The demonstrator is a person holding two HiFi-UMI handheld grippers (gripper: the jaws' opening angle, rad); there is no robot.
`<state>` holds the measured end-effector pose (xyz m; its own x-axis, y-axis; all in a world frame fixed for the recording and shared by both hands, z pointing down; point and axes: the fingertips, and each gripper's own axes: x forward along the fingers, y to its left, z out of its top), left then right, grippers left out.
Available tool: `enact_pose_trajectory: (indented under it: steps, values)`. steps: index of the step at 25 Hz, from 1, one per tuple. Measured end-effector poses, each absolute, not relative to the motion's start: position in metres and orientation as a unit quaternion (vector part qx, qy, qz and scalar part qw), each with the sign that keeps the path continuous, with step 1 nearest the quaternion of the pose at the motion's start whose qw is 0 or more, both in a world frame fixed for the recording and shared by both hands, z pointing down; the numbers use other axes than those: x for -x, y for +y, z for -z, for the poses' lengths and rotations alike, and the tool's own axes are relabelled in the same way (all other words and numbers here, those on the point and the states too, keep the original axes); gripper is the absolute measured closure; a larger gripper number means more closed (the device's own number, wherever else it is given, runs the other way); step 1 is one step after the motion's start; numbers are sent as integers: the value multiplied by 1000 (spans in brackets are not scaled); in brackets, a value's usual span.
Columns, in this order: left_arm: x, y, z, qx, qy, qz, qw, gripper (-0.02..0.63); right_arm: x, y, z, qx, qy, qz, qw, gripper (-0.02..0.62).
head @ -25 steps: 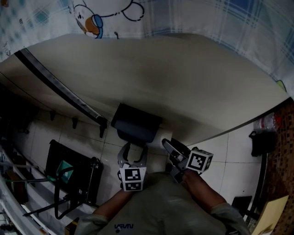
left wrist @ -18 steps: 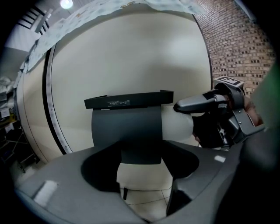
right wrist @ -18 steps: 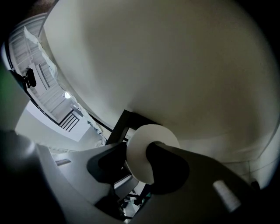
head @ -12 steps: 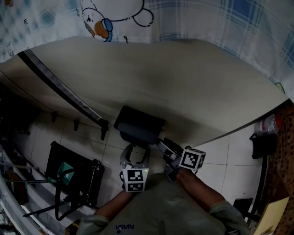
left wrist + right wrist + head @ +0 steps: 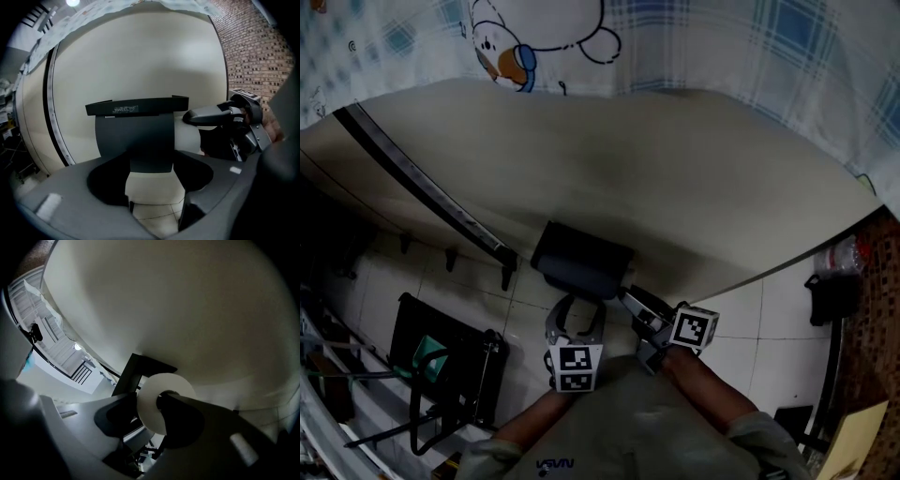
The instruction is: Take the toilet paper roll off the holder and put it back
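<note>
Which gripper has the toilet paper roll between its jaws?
The right gripper: one jaw is in the core of the toilet paper roll, the other outside, and they have just been closing. The left gripper is open, holding nothing.

roll (image 5: 188, 136): mostly behind holder cover (image 5: 133, 138) | print (image 5: 125, 109): unreadable

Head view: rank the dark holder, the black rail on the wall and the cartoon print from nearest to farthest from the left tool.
1. Dark holder: just ahead of the left tool.
2. Black rail: up and left along the wall.
3. Cartoon print: top edge, above the wall.
</note>
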<state>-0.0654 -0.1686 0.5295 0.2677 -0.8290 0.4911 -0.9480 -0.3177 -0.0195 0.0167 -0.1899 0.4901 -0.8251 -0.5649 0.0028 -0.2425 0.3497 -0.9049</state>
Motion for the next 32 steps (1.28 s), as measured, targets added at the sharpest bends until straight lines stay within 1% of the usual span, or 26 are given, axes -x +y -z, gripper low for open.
enact_pose_trajectory:
  steps: [4, 7, 18, 23, 29, 31, 32]
  values:
    - [65, -169, -530, -784, -566, -211, 142, 314, -25, -185, -492, 250, 805, 514, 158, 466]
    - [65, -169, -530, -784, -566, -210, 143, 316, -28, -180, -492, 248, 807, 512, 158, 492]
    - [66, -166, -530, -788, -563, -205, 139, 321, -10, -189, -487, 240, 812, 506, 163, 497]
    - [66, -164, -529, -791, -560, -203, 140, 325, 9, -189, -492, 237, 817, 505, 146, 499]
    - [66, -164, -528, -797, -553, -198, 140, 325, -1, -184, -493, 250, 823, 491, 136, 507]
    - [65, -165, -528, -798, -552, -197, 141, 325, -7, -182, -496, 262, 823, 486, 132, 584]
    - [66, -165, -528, -798, -552, -196, 142, 325, -9, -181, -498, 268, 823, 485, 128, 595]
